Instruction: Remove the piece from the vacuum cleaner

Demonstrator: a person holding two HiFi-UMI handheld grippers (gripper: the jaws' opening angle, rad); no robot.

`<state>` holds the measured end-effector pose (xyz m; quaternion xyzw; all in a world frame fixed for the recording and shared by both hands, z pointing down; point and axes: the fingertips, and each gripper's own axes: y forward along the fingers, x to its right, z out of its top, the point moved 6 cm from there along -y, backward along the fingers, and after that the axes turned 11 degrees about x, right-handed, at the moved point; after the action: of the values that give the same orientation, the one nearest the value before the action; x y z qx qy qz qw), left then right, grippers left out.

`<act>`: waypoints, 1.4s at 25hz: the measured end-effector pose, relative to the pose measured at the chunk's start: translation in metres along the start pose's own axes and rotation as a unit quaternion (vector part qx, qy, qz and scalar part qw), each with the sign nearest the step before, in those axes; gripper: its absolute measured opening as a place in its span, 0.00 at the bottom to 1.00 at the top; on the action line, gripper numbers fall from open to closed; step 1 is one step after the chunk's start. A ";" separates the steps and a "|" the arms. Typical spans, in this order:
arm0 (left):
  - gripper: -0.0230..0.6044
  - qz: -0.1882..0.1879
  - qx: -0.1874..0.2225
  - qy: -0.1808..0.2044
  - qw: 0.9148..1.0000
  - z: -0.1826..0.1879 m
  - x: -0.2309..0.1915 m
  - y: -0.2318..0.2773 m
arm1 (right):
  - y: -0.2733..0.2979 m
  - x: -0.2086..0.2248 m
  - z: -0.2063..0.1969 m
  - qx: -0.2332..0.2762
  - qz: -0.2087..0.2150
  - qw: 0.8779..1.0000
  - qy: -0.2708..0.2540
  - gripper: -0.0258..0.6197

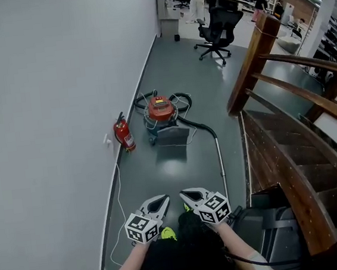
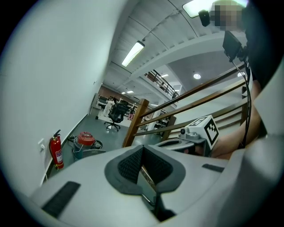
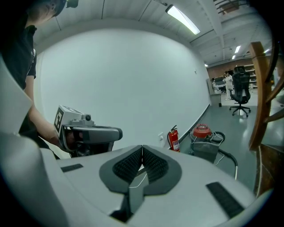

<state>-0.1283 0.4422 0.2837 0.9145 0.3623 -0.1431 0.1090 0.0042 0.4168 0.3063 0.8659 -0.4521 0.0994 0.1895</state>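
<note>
The vacuum cleaner (image 1: 161, 112) has a red top on a grey body and stands on the grey floor by the white wall, well ahead of me. Its black hose (image 1: 198, 126) curves to a metal wand (image 1: 221, 159) that runs back toward my feet. My left gripper (image 1: 161, 201) and right gripper (image 1: 186, 193) are held side by side low in the head view, far short of the cleaner. Both are shut with nothing between the jaws. The vacuum cleaner (image 2: 85, 138) shows small past the left gripper (image 2: 142, 151), and the vacuum cleaner (image 3: 202, 131) beyond the right gripper (image 3: 142, 153).
A red fire extinguisher (image 1: 124, 135) stands against the wall left of the cleaner, with a white cable (image 1: 116, 191) along the wall base. A wooden staircase with railing (image 1: 287, 125) fills the right. A black office chair (image 1: 217, 27) stands farther down the corridor.
</note>
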 end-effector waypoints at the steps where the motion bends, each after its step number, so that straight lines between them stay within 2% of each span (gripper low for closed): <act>1: 0.05 0.002 0.001 0.000 1.000 0.002 -0.002 0.003 | 0.002 0.003 0.002 -0.001 0.001 1.000 -0.002 0.06; 16: 0.05 0.037 -0.009 -0.003 0.999 0.018 -0.038 0.076 | 0.031 0.078 0.022 -0.019 0.027 0.999 0.027 0.06; 35: 0.05 0.069 -0.028 0.010 0.997 0.034 -0.071 0.189 | 0.059 0.185 0.062 -0.035 0.072 0.996 0.029 0.06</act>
<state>-0.0523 0.2522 0.2942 0.9354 0.3033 -0.1156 0.1402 0.0616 0.2224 0.3272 0.8205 -0.5112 0.1216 0.2250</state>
